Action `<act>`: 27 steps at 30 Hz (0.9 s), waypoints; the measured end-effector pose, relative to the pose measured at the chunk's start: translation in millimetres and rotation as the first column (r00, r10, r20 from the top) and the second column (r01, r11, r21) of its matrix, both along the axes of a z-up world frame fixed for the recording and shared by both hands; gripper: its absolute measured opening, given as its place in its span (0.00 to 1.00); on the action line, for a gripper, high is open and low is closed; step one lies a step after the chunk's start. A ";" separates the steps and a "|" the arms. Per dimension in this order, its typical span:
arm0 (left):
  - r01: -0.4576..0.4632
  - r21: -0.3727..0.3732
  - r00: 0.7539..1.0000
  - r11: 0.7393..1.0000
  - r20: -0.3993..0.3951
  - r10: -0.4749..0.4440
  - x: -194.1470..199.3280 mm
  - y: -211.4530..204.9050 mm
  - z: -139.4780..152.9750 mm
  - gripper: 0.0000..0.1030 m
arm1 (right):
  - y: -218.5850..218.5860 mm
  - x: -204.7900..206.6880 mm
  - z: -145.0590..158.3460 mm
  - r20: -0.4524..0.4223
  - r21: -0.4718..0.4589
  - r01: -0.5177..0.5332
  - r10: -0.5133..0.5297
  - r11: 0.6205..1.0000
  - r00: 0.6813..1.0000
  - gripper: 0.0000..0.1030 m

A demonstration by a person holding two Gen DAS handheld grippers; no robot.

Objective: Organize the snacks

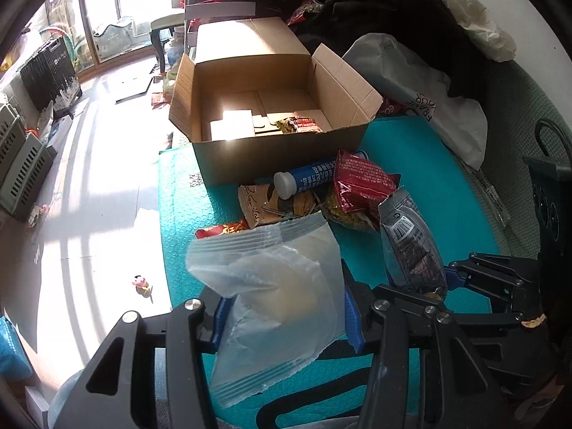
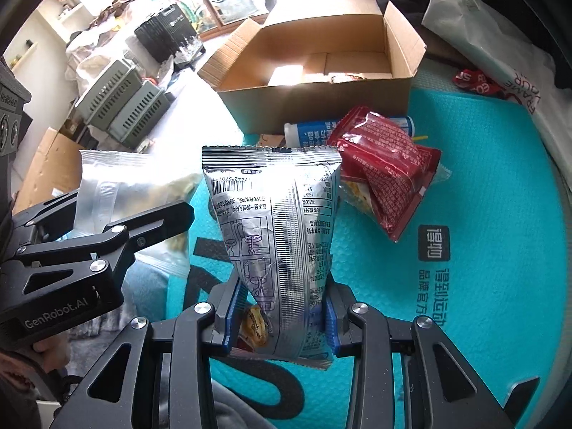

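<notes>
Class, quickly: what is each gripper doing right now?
Left gripper: closed on a translucent plastic snack bag.
Right gripper: closed on a silver foil snack packet.

Each claw (image 2: pixel 279 316) is black, angular linkage with silver screws, blue pads (image 1: pixel 352 316), white "GenRobot.AI" lettering.

You can read "GenRobot.AI" in pale letters on the black body of the left hand-held gripper (image 2: pixel 118 211). The white plastic bag (image 2: pixel 493 60) lying past the teal mat (image 2: pixel 482 286) carries "FRAME" in dark red capitals, with a second line beside it too curved to make out. On the mat you see a black square logo with Chinese characters and a line of black Chinese characters under it. The silver packet (image 2: pixel 279 236) bears a barcode with small digits, Chinese print and "100", too fine to read further. The blue tube (image 1: pixel 307 178) and the red packet (image 2: pixel 386 171) carry white Chinese print
</notes>
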State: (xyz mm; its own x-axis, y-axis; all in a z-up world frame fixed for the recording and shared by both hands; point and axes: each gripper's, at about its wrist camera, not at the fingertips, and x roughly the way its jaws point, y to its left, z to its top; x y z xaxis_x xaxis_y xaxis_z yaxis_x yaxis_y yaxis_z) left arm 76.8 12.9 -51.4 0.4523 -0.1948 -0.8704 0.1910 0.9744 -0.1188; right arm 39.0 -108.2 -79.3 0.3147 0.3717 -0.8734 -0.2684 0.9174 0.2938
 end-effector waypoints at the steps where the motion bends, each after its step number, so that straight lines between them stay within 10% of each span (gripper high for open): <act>1: -0.002 0.004 1.000 1.000 0.016 0.002 2.1 -0.4 8.0 0.48 | -0.3 2.5 5.4 0.011 0.001 -0.004 0.004 1.000 1.000 0.35; 14: -0.003 0.013 0.987 1.000 0.164 0.001 66.8 -9.6 68.9 0.48 | 11.9 64.2 66.5 0.147 0.018 -0.061 0.058 0.998 0.987 0.35; 27: -0.013 0.012 0.984 1.000 0.178 0.011 162.8 -8.7 61.6 0.48 | 13.9 159.2 81.7 0.251 -0.026 -0.056 0.061 0.998 0.966 0.35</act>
State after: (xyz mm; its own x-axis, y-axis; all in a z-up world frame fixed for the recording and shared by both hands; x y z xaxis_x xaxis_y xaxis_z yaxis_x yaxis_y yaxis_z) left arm 239.7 4.2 10.3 0.6022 -0.1773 -0.7784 0.1964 0.9780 -0.0708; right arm 198.2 -94.3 2.4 0.5030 0.3810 -0.7758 -0.3850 0.9024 0.1935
